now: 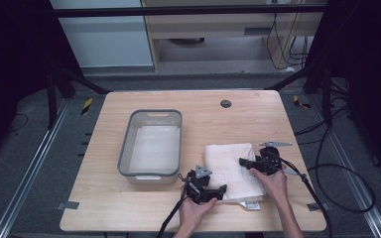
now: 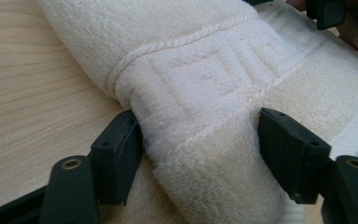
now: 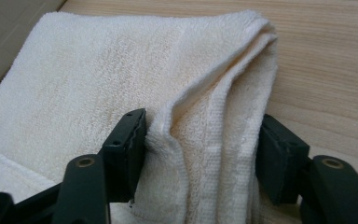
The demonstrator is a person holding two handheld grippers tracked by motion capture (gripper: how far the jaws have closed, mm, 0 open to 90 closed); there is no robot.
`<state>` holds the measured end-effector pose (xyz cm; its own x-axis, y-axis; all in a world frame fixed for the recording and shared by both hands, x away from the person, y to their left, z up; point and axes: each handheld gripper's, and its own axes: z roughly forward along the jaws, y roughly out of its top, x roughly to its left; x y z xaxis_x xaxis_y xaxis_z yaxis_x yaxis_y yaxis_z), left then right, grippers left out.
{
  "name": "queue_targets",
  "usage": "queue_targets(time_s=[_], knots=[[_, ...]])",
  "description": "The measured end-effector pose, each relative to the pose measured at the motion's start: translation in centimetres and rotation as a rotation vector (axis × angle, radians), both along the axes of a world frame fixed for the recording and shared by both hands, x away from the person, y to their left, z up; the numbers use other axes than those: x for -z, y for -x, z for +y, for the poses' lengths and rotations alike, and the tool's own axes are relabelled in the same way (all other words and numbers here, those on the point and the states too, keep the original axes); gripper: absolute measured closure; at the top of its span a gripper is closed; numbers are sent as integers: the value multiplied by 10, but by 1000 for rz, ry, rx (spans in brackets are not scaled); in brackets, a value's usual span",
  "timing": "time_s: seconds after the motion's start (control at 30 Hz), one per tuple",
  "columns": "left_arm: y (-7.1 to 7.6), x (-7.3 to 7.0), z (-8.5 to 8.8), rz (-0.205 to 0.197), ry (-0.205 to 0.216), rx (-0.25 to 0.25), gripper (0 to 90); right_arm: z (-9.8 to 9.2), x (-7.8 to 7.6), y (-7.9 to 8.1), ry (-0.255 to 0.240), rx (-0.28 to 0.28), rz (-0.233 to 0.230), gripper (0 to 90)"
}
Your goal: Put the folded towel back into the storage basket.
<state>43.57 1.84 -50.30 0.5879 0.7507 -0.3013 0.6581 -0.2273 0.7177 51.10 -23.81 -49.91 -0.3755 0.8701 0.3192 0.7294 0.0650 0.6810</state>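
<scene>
A folded white towel (image 1: pixel 230 166) lies on the wooden table (image 1: pixel 129 208), right of the middle. My left gripper (image 1: pixel 213 191) is at the towel's near left corner. In the left gripper view a thick bunched fold of the towel (image 2: pixel 200 140) fills the gap between the jaws, and both pads press into it. My right gripper (image 1: pixel 258 161) is at the towel's right edge. Its jaws hold the layered edge of the towel (image 3: pixel 205 140) between them, with a crease at the left pad. A hand holds each gripper.
A grey plastic tub (image 1: pixel 151 144) with nothing in it stands just left of the towel, close to my left gripper. A small dark round grommet (image 1: pixel 225 103) sits near the table's far edge. Cables trail off the right side.
</scene>
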Motion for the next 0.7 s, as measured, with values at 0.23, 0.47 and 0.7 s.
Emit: queue_targets(time_s=[0.23, 0.47, 0.7], knots=[[-1, 0, 0, 29, 21, 2, 436, -2, 2, 0, -54, -7, 21, 516], [-1, -4, 0, 14, 36, -2, 598, -2, 0, 1, -82, -16, 30, 616], [-2, -7, 3, 17, 64, 2, 663, -2, -4, 4, -78, -4, 15, 650]])
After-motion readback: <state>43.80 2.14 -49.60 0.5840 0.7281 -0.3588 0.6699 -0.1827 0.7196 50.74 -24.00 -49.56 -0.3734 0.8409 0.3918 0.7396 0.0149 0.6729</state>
